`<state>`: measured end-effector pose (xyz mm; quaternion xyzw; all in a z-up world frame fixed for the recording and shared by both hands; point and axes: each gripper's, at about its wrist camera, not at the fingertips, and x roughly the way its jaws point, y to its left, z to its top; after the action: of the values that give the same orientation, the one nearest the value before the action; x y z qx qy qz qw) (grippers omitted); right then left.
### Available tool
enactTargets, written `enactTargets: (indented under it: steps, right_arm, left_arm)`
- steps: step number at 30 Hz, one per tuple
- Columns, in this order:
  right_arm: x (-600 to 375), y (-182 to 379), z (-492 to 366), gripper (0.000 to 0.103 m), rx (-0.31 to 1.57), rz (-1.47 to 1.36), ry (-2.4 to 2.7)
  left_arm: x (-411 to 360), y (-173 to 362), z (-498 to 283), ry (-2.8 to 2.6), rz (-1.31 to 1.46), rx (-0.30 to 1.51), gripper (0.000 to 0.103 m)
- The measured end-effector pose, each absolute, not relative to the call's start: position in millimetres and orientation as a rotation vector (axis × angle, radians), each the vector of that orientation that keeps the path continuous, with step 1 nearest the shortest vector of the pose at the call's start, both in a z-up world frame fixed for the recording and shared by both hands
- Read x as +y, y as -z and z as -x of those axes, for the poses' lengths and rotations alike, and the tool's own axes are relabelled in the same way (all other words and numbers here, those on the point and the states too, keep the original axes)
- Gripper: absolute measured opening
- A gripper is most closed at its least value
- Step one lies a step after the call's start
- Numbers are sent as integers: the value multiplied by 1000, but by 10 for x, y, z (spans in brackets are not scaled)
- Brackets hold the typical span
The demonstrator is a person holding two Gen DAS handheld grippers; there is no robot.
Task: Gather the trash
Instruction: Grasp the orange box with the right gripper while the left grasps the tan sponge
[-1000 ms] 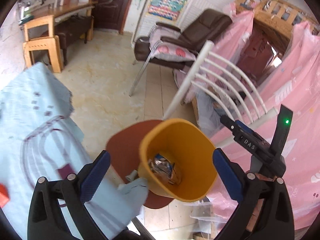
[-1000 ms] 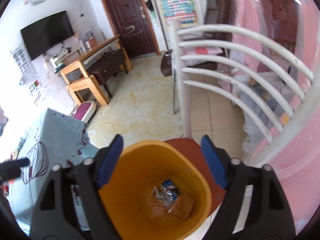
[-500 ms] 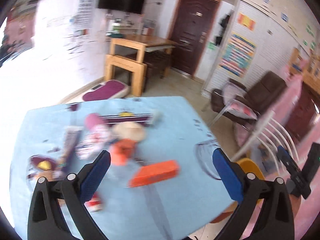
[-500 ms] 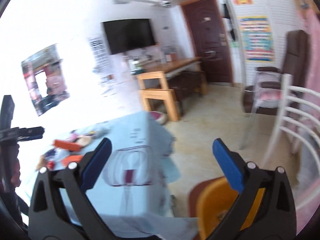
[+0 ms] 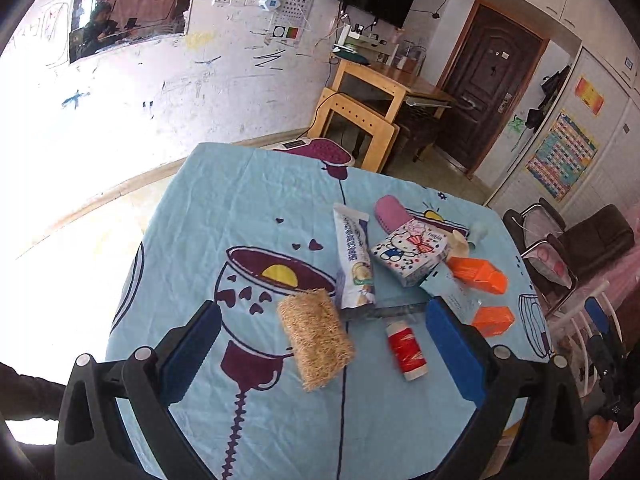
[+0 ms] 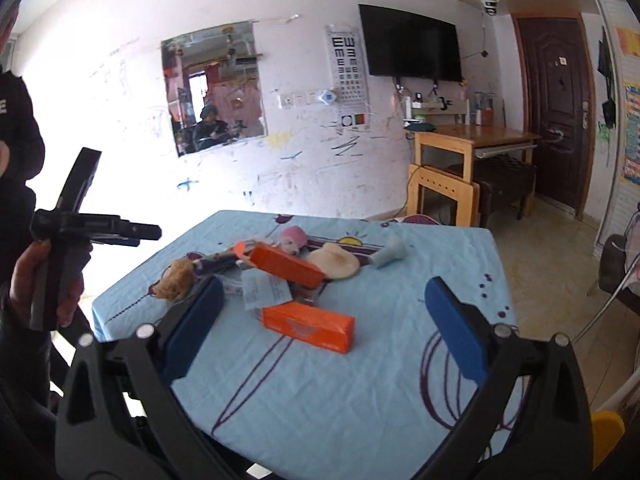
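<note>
Both grippers hang open and empty over a table with a light blue cloth (image 5: 200,208). My left gripper (image 5: 322,350) is above a straw-coloured loofah (image 5: 316,338) and a red spool (image 5: 406,348). Beyond lie a white tube (image 5: 354,256), a Hello Kitty box (image 5: 408,250) and two orange boxes (image 5: 476,274) (image 5: 492,320). My right gripper (image 6: 320,328) faces the nearer orange box (image 6: 308,326); the other orange box (image 6: 286,264) and a paper slip (image 6: 266,290) lie behind. The yellow bin's rim (image 6: 606,436) shows at lower right.
A round beige pad (image 6: 334,264) and a pale green cone (image 6: 390,254) lie at the table's far side. A wooden desk and stool (image 6: 464,168) stand by the wall, near a dark door (image 6: 556,108). A brown armchair (image 5: 592,240) is right of the table.
Both grippers swung away from the yellow bin on the floor, up and left, and now face the tabletop with its items. Both stayed open and empty.
</note>
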<state>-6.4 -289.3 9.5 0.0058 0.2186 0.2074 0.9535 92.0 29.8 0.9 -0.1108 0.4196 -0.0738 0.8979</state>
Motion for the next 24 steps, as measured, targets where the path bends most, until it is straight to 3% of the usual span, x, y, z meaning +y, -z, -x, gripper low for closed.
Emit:
enactTargets:
  steps: [16, 17, 20, 24]
  right_arm:
    - [-1955, 62, -679, 97, 528, 243, -526]
    - [-1934, 66, -736, 95, 543, 250, -518]
    - [-1905, 78, -856, 71, 563, 283, -489]
    - [-1891, 110, -918, 64, 586, 313, -486]
  left_arm:
    - [577, 245, -944, 105, 254, 902, 97]
    - [559, 260, -977, 122, 263, 913, 97]
    - [471, 300, -1047, 137, 261, 935, 97]
    - [356, 366, -1112, 136, 240, 965, 97]
